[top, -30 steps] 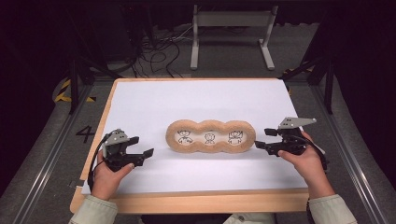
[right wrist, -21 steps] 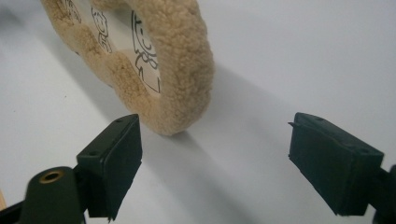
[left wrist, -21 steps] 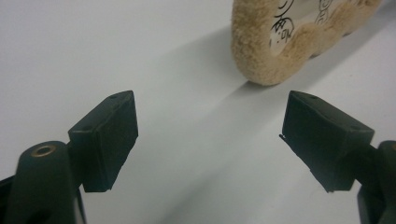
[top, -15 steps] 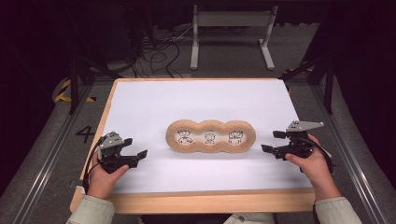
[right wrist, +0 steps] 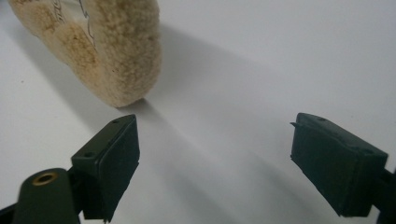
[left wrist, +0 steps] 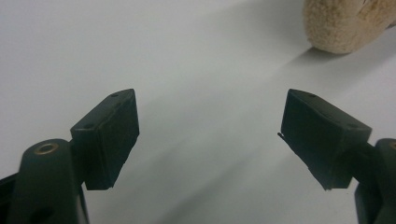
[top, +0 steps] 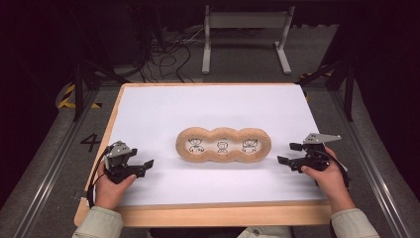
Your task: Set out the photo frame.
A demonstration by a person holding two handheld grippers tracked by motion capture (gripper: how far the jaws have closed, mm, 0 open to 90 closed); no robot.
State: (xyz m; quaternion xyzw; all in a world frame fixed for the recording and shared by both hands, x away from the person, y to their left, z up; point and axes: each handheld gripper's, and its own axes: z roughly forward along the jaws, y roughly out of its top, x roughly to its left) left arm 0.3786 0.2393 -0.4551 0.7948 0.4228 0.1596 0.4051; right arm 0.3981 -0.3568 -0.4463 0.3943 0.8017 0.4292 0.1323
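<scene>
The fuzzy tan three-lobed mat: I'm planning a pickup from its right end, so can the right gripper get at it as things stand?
Probably yes. The right gripper is open and empty beside the mat's right end, with bare white table between them.

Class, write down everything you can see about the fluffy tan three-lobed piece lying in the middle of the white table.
The fluffy tan piece is a long, flat pad made of three joined round lobes, edged in what looks like woolly fleece. Each lobe frames a pale oval with a small black line drawing of a figure. It lies flat, lengthwise across the white table, casting a soft shadow. Nothing else touches it; both grippers are apart from its ends.
</scene>
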